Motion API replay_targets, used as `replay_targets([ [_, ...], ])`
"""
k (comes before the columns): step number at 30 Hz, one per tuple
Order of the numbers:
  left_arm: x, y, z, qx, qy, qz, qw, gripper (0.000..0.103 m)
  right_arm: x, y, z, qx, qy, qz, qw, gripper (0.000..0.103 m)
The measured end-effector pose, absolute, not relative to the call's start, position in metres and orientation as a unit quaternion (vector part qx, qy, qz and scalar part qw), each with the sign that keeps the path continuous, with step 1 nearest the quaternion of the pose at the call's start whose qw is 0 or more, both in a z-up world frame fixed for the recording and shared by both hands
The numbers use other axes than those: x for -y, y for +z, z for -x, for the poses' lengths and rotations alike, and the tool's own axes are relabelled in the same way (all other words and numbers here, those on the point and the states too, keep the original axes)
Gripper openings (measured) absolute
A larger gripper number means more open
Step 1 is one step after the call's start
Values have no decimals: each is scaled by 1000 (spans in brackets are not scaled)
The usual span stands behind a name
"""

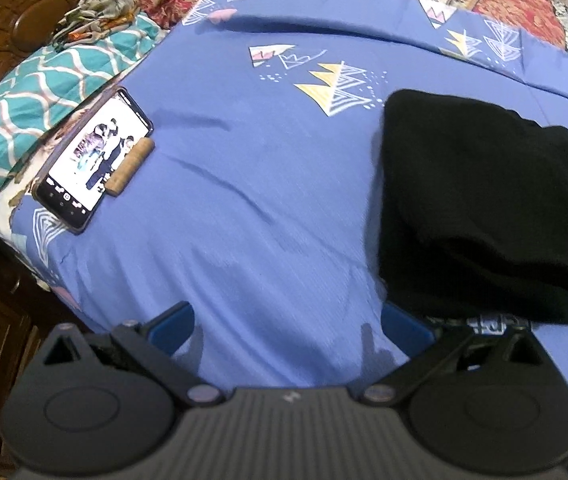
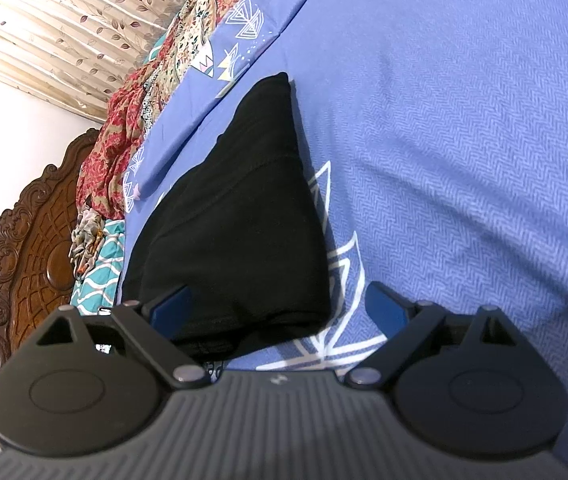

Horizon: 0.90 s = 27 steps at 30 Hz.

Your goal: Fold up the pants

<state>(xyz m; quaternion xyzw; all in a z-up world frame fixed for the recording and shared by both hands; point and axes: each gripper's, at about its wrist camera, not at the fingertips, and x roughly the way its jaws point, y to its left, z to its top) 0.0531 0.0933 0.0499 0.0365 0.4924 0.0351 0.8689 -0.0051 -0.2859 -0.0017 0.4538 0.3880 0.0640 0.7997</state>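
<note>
Blue pads on both tongs stand spread apart, gripping nothing: the left tongs (image 1: 287, 328) hover over bare bedsheet (image 1: 244, 200), the right tongs (image 2: 280, 308) just above the black pants (image 2: 236, 220). The pants lie ahead as a compact layered bundle, so folding looks essentially finished; perhaps a final tidy remains.
</note>
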Motion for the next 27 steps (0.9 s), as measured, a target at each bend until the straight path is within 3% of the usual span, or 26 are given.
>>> replay_targets([
  [27, -83, 58, -79, -476, 16, -54, 878, 103, 280, -1, 2, -392, 57, -444, 804, 95],
])
